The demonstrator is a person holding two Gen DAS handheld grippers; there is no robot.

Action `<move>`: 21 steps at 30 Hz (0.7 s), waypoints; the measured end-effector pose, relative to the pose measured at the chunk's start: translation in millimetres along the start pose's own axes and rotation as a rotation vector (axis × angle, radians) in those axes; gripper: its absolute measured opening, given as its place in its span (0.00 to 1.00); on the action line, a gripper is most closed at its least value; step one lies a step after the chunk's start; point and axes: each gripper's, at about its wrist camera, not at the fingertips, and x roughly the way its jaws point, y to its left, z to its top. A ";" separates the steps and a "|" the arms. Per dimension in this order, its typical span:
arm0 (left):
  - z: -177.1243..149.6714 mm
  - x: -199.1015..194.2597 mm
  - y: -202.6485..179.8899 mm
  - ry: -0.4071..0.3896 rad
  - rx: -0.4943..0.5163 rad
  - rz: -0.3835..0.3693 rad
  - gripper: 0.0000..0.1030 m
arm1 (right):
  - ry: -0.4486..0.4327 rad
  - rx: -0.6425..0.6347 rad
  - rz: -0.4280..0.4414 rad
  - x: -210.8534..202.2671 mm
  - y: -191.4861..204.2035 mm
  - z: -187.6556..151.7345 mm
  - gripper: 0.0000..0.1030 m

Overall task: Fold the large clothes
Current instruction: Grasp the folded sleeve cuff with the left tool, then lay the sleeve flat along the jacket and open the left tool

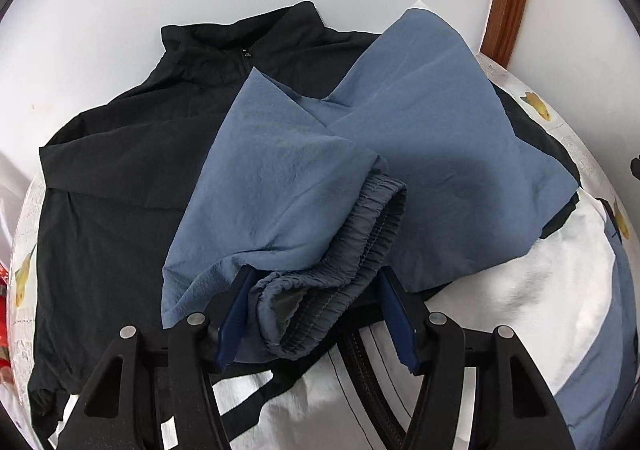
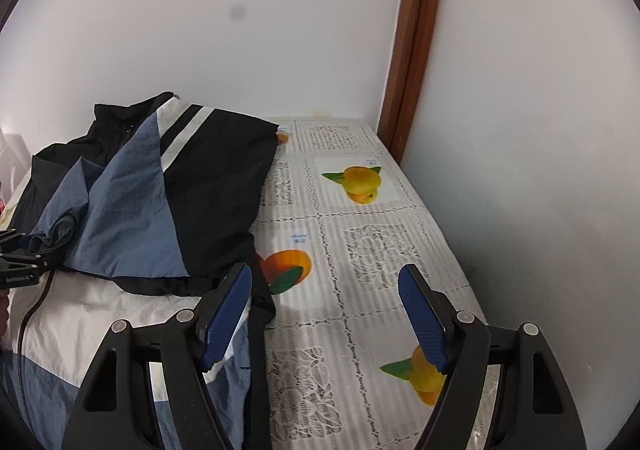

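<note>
A black, blue and white zip jacket (image 1: 120, 178) lies on the table, collar toward the wall. Its blue sleeve (image 1: 280, 178) is folded across the body. My left gripper (image 1: 316, 314) has its jaws wide apart on either side of the sleeve's elastic cuff (image 1: 340, 270), which lies slack between them. In the right wrist view the jacket (image 2: 132, 218) lies at the left, with the left gripper's black body at the far left. My right gripper (image 2: 324, 314) is open and empty over the tablecloth, its left finger (image 2: 228, 314) at the jacket's right hem.
The table carries a white lace-pattern cloth (image 2: 360, 250) printed with oranges. A white wall stands behind, with a brown wooden frame (image 2: 416, 50) at the right corner. Red packaging (image 1: 3, 314) shows at the left edge.
</note>
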 end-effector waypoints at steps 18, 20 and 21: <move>7.5 -85.3 126.7 -0.157 -0.293 0.045 0.11 | -0.034 -0.058 0.080 -14.6 64.6 18.7 0.73; 0.7 -84.4 145.3 -0.156 -0.331 0.059 0.11 | -0.035 -0.059 0.089 -9.1 74.1 22.6 0.73; -0.9 -83.4 151.6 -0.157 -0.345 0.060 0.11 | -0.030 -0.055 0.097 -5.0 78.3 24.0 0.73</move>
